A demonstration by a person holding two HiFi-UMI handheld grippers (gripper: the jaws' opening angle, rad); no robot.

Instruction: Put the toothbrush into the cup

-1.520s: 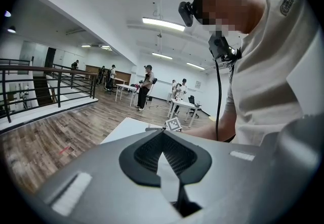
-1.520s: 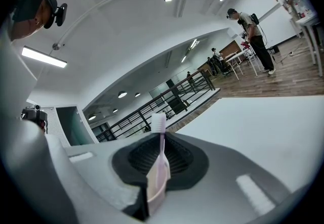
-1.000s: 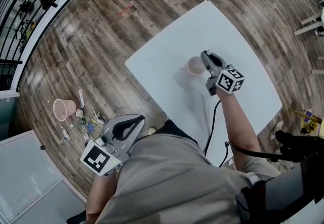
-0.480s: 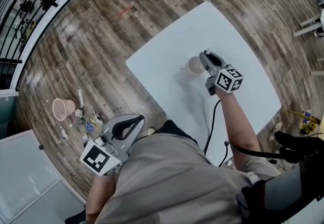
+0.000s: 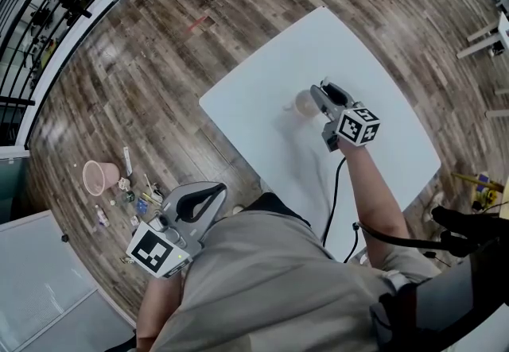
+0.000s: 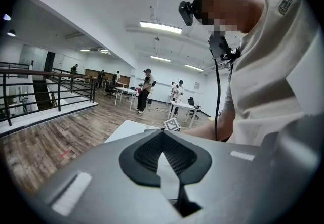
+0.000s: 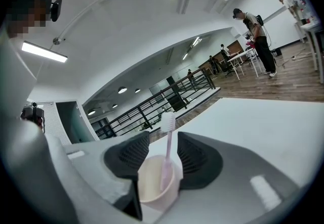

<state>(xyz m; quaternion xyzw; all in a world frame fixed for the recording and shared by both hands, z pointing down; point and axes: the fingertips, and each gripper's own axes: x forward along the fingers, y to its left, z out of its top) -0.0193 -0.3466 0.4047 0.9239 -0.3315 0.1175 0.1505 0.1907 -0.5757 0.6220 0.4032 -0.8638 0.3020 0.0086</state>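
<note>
A: Left side first. What is recorded on the floor?
B: A pink bucket [image 5: 99, 176] is noted on the wooden floor [image 5: 159, 40]. Small loose items [image 5: 137, 198] are scattered just beside it, too small to be identified.
A: And the left gripper?
B: The left gripper [image 5: 216, 190] is held low against the person's torso [image 5: 262, 279], well apart from the white table [image 5: 262, 80]. In the left gripper view its pads are seen closed tip to tip, and nothing is clamped between them.
A: Where is the cup logged?
B: The cup [image 5: 303, 104] is found upright on the white table, near its middle. The toothbrush [image 7: 166, 152] is seen standing inside it, handle down and bristle head up, tilted only slightly.
A: State of the right gripper?
B: The right gripper [image 5: 322, 92] is placed at the cup, its tips right at the rim in the head view. In the right gripper view its jaws are spread, and the cup and toothbrush are framed between the two pads. The toothbrush handle is seen free in the gap, touched by neither pad. Contact between the pads and the cup wall cannot be determined.
</note>
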